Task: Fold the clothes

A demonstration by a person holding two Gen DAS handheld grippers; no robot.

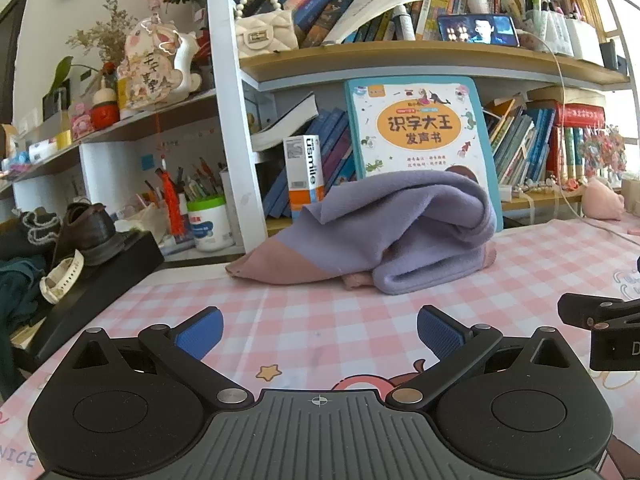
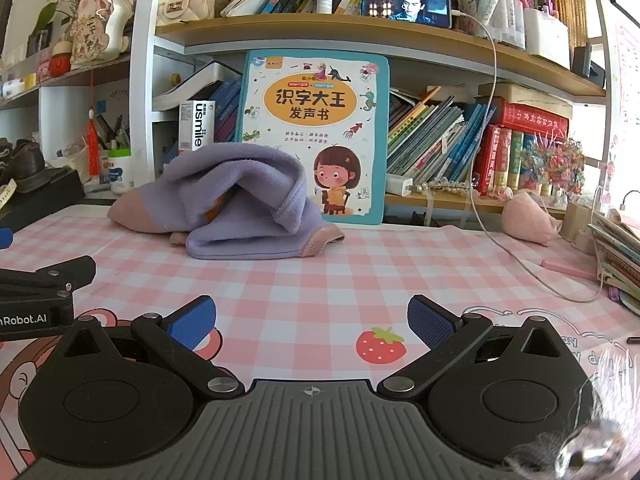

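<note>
Hovering low — both grippers (image 1: 320, 334) (image 2: 312, 326) agape

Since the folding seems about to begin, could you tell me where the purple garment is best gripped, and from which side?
I would take the purple garment by its pink cuffed end, coming in low from the front with the right gripper. That end lies flat on the checked tablecloth, clear of the bunched middle.

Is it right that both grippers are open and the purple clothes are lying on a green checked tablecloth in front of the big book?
Not quite. The tablecloth is pink and white checked, not green, as the right wrist view shows. The rest holds: the left gripper and right gripper are open, and the purple clothes lie before the big book.
</note>
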